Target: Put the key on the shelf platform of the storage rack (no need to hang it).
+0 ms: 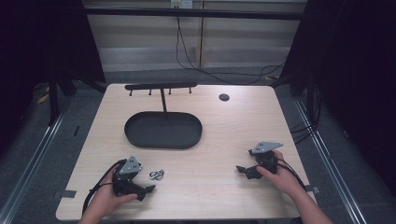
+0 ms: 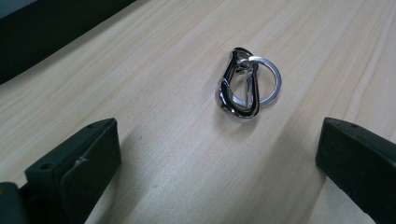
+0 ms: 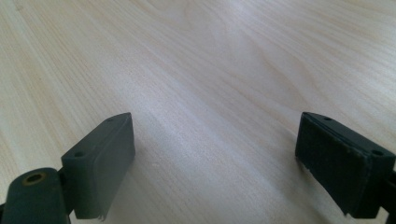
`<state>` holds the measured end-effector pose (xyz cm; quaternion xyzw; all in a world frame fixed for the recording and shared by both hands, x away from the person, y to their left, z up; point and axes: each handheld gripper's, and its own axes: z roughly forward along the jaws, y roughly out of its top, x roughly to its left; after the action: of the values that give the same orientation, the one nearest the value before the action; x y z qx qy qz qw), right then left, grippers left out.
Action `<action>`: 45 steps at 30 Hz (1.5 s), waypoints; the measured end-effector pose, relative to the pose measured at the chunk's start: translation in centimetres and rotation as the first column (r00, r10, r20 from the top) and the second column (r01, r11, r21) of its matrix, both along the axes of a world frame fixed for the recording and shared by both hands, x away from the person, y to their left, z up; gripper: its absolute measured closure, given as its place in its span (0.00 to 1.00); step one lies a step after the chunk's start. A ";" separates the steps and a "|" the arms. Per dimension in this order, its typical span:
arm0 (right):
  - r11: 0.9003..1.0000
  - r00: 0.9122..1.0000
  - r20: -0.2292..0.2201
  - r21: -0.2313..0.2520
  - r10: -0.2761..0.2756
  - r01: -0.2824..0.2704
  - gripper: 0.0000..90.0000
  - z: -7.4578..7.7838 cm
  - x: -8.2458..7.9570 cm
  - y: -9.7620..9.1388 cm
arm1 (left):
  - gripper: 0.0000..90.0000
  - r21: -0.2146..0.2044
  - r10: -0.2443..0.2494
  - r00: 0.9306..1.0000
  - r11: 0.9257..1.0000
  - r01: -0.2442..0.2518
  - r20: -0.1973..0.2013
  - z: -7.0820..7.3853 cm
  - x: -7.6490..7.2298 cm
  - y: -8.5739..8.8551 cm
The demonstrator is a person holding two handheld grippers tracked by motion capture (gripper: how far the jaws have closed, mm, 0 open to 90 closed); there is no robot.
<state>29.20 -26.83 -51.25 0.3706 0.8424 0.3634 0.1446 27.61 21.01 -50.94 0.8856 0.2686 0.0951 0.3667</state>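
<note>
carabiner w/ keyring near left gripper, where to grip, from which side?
Probably across the carabiner's two long sides, coming from above with the left gripper. It lies flat on the table, lengthwise along the open jaws' line of sight. Avoid the thin ring.

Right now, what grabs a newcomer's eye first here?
The shiny metal carabiner with its key ring, lying on the pale wooden table just ahead of the open left gripper. Next, the black oval tray with its hook rack at the table's far middle. The right gripper hangs open over bare wood.
</note>
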 end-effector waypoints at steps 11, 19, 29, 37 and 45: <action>1.000 1.000 0.000 0.000 0.000 0.000 0.13 0.0 0.0 0.0 | 0.07 0.056 0.000 0.999 0.998 0.001 -0.033 0.8 0.1 -0.6; 1.000 1.000 -0.001 0.001 -0.003 0.003 0.13 0.0 0.0 0.0 | 0.27 0.141 0.017 0.993 0.990 0.000 -0.118 2.2 0.6 -1.4; 1.000 1.000 -0.002 -0.003 -0.017 0.017 0.13 0.0 -0.2 0.1 | 0.37 0.206 0.061 0.940 0.979 0.011 -0.336 4.1 2.4 -1.8; 1.000 1.000 0.000 0.000 -0.021 0.021 0.13 0.0 -0.2 0.1 | 0.38 0.172 0.052 0.954 0.985 0.000 -0.295 5.2 2.9 -2.6; 1.000 1.000 0.000 0.000 -0.024 0.024 0.13 0.0 -0.2 0.1 | 0.34 0.202 0.041 0.960 0.979 0.017 -0.279 5.5 3.3 -3.7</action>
<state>28.97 -26.74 -51.24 0.3805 0.8379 0.3619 0.1490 30.91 17.36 -45.48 0.9212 0.3122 -0.0026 0.2322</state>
